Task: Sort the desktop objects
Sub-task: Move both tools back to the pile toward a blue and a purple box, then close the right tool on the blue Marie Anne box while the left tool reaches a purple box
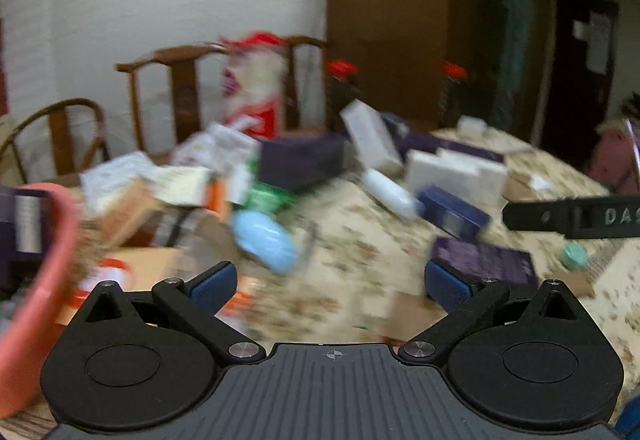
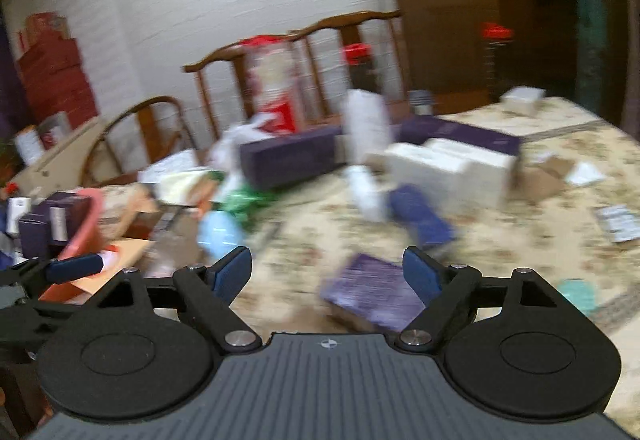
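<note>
A cluttered table with a floral cloth fills both blurred views. My left gripper is open above the cloth with nothing between its blue pads. A light blue object lies just ahead of its left finger, and a flat purple box by its right finger. My right gripper is open too. The same purple box lies on the cloth below and beyond its right finger, and the pads are not pressing on it. A pink basin holding purple boxes stands at the left.
A heap of cartons, a large purple box, white boxes, a blue box and a white tube crowd the table's middle. A teal lid lies right. Wooden chairs and red-capped bottles stand behind.
</note>
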Demonstrator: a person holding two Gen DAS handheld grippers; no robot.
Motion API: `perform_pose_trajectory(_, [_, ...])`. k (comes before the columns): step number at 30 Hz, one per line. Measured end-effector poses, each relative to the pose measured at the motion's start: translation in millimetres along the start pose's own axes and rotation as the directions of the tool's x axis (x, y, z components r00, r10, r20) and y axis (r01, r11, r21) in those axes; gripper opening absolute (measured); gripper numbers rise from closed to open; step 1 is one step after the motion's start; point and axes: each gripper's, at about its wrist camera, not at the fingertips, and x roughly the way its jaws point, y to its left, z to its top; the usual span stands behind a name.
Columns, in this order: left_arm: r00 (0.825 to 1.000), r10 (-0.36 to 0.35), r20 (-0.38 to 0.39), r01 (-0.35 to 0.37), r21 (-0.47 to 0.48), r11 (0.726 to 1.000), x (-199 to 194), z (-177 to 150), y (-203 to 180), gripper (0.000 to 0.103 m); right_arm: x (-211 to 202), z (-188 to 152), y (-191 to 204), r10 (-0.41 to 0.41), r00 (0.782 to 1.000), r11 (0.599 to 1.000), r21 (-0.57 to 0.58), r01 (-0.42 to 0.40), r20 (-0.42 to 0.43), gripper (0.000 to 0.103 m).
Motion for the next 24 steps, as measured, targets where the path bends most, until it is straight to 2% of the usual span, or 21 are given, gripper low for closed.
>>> perform_pose_trajectory(2, [1.000,-0.008,-0.002,0.008,0.037,0.999,15,-1,-22,0.103,-4,-4,-22,-0.045,0.999,0.999,-0.008,0.045,-0.014,0.086])
perform_pose_trajectory(6, [0.999,-0.038,-0.003,0.038,0.129,0.991,36,3,-61,0.103,-10,-6,-57,-0.076,0.996,0.997,-0.010,0.076,-0.037,0.086])
perform_pose_trajectory(12, [0.995,-0.036,-0.093,0.048,0.127,0.991,65,-4,-82,0.103,1,4,-97,-0.112,0.992,0.992,0.045,0.115,-0.055,0.087])
perform_pose_trajectory(15, [0.992,-0.024,-0.123,0.037,0.101,0.994,70,-8,-78,0.103,29,8,-99,-0.109,0.990,0.994,0.020,0.111,-0.084,0.087])
perform_pose_trajectory(20, [0.983,-0.057,-0.177,0.057,-0.005,0.998,76,-9,-69,0.103,91,20,-94,-0.109,0.985,0.994,-0.030,0.106,-0.131,0.087])
perform_pose_trajectory(24, [0.980,-0.026,-0.199,0.018,-0.045,0.999,81,-10,-68,0.103,129,26,-90,-0.123,0.980,0.991,-0.075,0.112,-0.157,0.094])
